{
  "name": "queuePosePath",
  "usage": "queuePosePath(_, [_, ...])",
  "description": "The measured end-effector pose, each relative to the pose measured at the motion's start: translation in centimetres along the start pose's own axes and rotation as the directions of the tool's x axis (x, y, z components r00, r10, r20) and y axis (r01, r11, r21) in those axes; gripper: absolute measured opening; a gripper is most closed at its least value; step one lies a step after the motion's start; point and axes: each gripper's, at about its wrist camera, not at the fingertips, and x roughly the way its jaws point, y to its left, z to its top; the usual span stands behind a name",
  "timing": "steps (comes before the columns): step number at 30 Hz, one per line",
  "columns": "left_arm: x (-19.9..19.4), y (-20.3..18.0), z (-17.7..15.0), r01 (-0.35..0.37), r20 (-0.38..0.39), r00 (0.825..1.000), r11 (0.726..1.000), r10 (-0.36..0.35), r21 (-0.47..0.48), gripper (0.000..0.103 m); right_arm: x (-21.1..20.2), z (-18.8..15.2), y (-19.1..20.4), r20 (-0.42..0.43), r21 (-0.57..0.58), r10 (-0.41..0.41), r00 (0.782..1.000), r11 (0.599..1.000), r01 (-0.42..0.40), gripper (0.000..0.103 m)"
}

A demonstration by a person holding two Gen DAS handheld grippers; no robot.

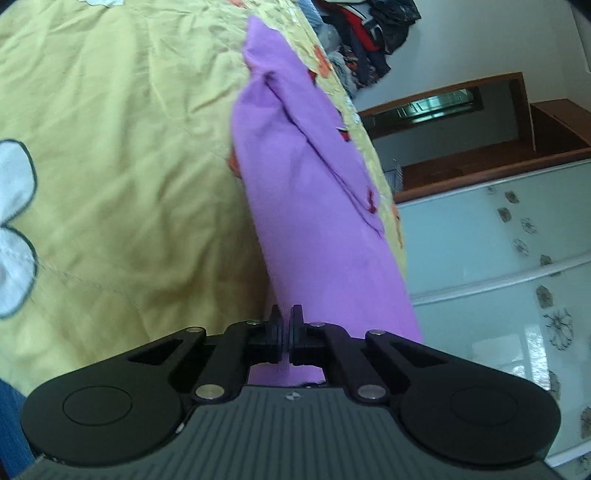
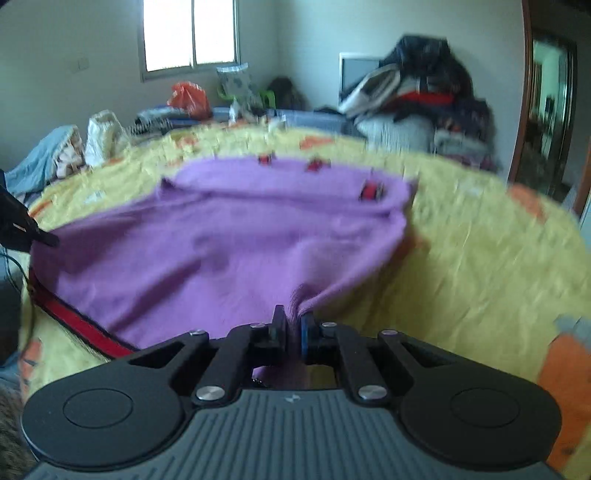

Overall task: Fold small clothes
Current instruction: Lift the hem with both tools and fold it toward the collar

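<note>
A small purple garment (image 2: 229,240) with red bows and a red band along one edge lies on the yellow bedspread (image 2: 480,251). My right gripper (image 2: 293,319) is shut on a bunched corner of the garment's near edge, which is lifted off the bed. In the left wrist view the same purple garment (image 1: 314,192) stretches away as a long strip from my left gripper (image 1: 286,314), whose fingers are shut on its near edge. The left gripper's fingertips (image 2: 44,236) also show at the far left of the right wrist view, pinching the garment's other corner.
The yellow bedspread (image 1: 110,166) has white and orange flower patches. A pile of clothes (image 2: 417,110) and bags sit at the far side of the bed under a window (image 2: 190,35). A wooden-framed mirror (image 1: 436,107) and glass wardrobe doors (image 1: 498,277) stand beside the bed.
</note>
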Motion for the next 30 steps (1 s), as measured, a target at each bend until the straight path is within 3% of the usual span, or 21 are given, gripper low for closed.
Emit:
queuePosePath(2, [0.1, 0.2, -0.5, -0.047, -0.015, 0.999, 0.999, 0.048, 0.011, 0.001, -0.8, 0.2, -0.1, -0.019, -0.015, -0.017, 1.0, 1.0, 0.016, 0.006])
queuePosePath(4, [0.3, 1.7, -1.2, -0.099, -0.032, 0.995, 0.995, 0.099, 0.007, 0.001, 0.3, -1.4, -1.2, -0.131, -0.012, -0.031, 0.991, 0.999, 0.03, 0.006])
queuePosePath(6, [0.6, 3.0, -1.7, -0.16, -0.049, 0.986, 0.987, 0.16, 0.011, 0.0, 1.5, -3.3, -2.5, -0.167, 0.038, -0.054, 0.984, 0.997, 0.061, 0.008])
queuePosePath(8, [0.1, 4.2, -1.9, -0.104, -0.049, 0.994, 0.993, 0.102, -0.048, 0.006, 2.5, -4.3, -3.7, -0.221, 0.108, -0.009, 0.975, 0.994, 0.034, 0.015])
queuePosePath(9, [-0.1, 3.9, -2.2, -0.11, -0.038, 0.993, 0.993, 0.109, -0.044, 0.011, 2.3, -4.4, -4.3, -0.204, 0.158, -0.01, 0.979, 0.987, 0.043, 0.034])
queuePosePath(10, [-0.3, 3.5, -2.6, -0.107, -0.037, 0.994, 0.994, 0.106, -0.023, 0.031, 2.1, -4.6, -5.1, -0.2, 0.232, 0.039, 0.979, 0.973, 0.008, 0.05])
queuePosePath(11, [-0.3, 3.0, -3.0, -0.078, -0.04, 0.996, 0.997, 0.078, -0.013, 0.054, 1.7, -4.8, -5.7, -0.175, 0.274, 0.077, 0.982, 0.961, -0.026, 0.079])
queuePosePath(13, [-0.1, 1.9, -3.6, -0.039, -0.039, 0.998, 0.999, 0.04, 0.011, 0.072, 0.6, -5.4, -5.9, -0.121, 0.309, 0.1, 0.988, 0.949, -0.058, 0.082])
queuePosePath(15, [0.3, 1.7, -4.4, -0.024, -0.051, 0.998, 0.999, 0.026, 0.025, 0.073, 0.3, -6.0, -6.0, -0.113, 0.335, 0.125, 0.986, 0.939, -0.081, 0.082])
queuePosePath(16, [0.6, 1.9, -4.6, -0.013, -0.053, 0.998, 1.0, 0.014, 0.013, 0.071, 0.4, -6.4, -5.7, -0.11, 0.332, 0.132, 0.985, 0.939, -0.088, 0.08])
queuePosePath(17, [0.9, 2.0, -4.8, 0.003, -0.054, 0.999, 1.0, -0.002, 0.004, 0.07, 0.8, -6.6, -5.1, -0.119, 0.317, 0.131, 0.984, 0.944, -0.087, 0.06])
queuePosePath(18, [1.2, 2.0, -4.8, 0.008, -0.051, 0.999, 1.0, -0.008, 0.002, 0.069, 1.3, -6.8, -4.8, -0.142, 0.308, 0.13, 0.981, 0.948, -0.081, 0.033])
queuePosePath(19, [1.3, 2.0, -4.9, 0.009, -0.048, 0.999, 1.0, -0.009, -0.001, 0.066, 1.8, -7.0, -4.3, -0.153, 0.294, 0.121, 0.981, 0.953, -0.072, 0.025])
queuePosePath(20, [1.6, 2.1, -5.0, 0.006, -0.057, 0.998, 1.0, -0.006, -0.012, 0.053, 1.9, -7.1, -3.8, -0.139, 0.281, 0.119, 0.983, 0.957, -0.076, 0.021])
queuePosePath(21, [2.0, 2.2, -5.1, -0.003, -0.073, 0.997, 1.0, 0.001, -0.026, 0.041, 1.9, -7.1, -3.0, -0.146, 0.26, 0.112, 0.983, 0.963, -0.071, 0.009])
queuePosePath(22, [2.7, 2.4, -5.4, -0.012, -0.104, 0.995, 0.999, 0.008, -0.036, 0.012, 2.0, -6.9, -2.4, -0.154, 0.222, 0.09, 0.984, 0.974, -0.054, 0.006])
queuePosePath(23, [3.1, 2.5, -5.8, -0.01, -0.13, 0.991, 1.0, 0.006, -0.029, 0.007, 1.6, -6.5, -1.6, -0.151, 0.169, 0.07, 0.986, 0.985, -0.044, 0.006])
queuePosePath(26, [2.9, 1.3, -6.0, 0.02, -0.141, 0.99, 0.999, -0.015, 0.029, 0.006, -1.3, -4.2, -0.6, -0.093, 0.11, 0.048, 0.995, 0.993, -0.037, 0.005])
queuePosePath(28, [1.2, 0.1, -5.7, 0.022, -0.104, 0.994, 0.998, -0.015, 0.061, 0.005, -3.6, -2.8, -0.2, -0.061, 0.064, 0.02, 0.998, 0.998, -0.016, 0.005])
queuePosePath(30, [0.1, -0.3, -5.6, 0.014, -0.098, 0.995, 0.995, -0.004, 0.096, 0.003, -4.2, -2.6, -0.2, -0.105, 0.013, -0.01, 0.994, 1.0, 0.012, 0.003])
